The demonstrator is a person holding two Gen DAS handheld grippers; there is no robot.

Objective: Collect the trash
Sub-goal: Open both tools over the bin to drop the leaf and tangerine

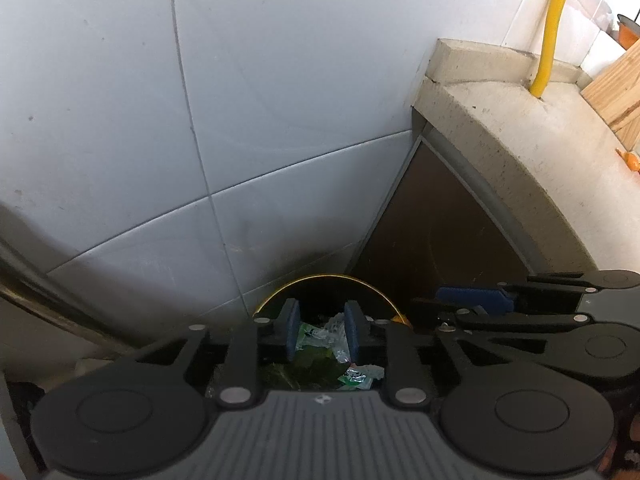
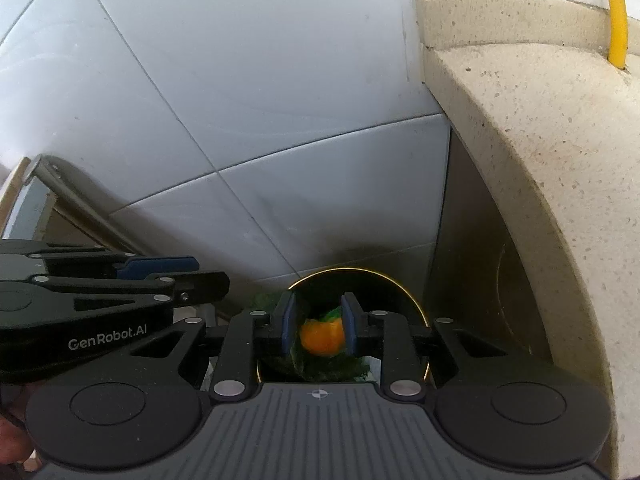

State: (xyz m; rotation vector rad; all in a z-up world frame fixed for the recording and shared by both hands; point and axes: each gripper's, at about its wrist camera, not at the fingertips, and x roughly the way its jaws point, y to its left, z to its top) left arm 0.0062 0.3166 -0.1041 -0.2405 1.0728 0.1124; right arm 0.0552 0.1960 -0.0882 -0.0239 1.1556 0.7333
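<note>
- The orange peel piece (image 2: pixel 322 336) sat between the right gripper (image 2: pixel 318 330) pads, directly over the round trash bin (image 2: pixel 416 300); whether the pads pressed on it or had let go, I could not tell.
- Judged light, soft and a bit slick, it would take a gentle pinch across its middle.
- One orange piece showed, with green leafy scraps (image 2: pixel 328 368) under it.
- The left gripper (image 1: pixel 322 330) hung over the same bin with its jaws parted and nothing between the pads.
- Below lay crumpled wrappers (image 1: pixel 326 334), at least two, thin and featherlight, best nipped at a fold.
- One bin stood in the corner: tiled wall (image 1: pixel 120 120) at the far side, stone counter (image 1: pixel 520 152) to the right, one yellow hose (image 1: pixel 554 28) rising from it.
</note>
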